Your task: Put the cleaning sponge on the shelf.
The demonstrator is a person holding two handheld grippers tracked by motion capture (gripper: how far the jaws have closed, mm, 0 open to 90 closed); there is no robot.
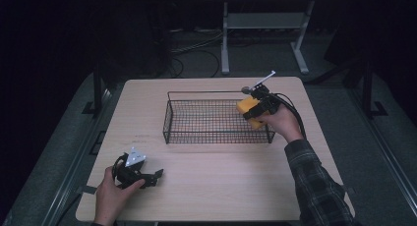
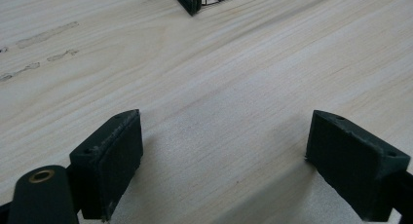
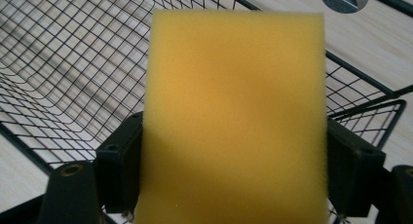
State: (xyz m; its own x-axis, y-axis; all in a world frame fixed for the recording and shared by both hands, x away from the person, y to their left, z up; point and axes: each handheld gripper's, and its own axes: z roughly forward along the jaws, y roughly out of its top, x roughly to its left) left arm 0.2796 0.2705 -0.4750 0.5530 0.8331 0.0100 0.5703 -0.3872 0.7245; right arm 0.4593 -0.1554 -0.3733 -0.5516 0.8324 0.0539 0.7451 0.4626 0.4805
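Yellow sponge (image 3: 234, 117); black wire basket (image 1: 216, 122); pale wood table (image 1: 211, 186); plaid sleeve (image 1: 317, 186).

Dim room, dark floor (image 1: 59, 137) w/ loose cables (image 1: 196, 49); pale wood table (image 1: 206, 186), grey metal stand (image 1: 263, 22) behind

High view looks down—gripper views close; all share basket (image 1: 216, 119).

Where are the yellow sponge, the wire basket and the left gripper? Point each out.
yellow sponge (image 3: 234, 117), right gripper view, middle of its flat face.
wire basket (image 1: 216, 139), high view, near wall's mesh.
left gripper (image 2: 224, 160), left gripper view, midway between its open fingertips.
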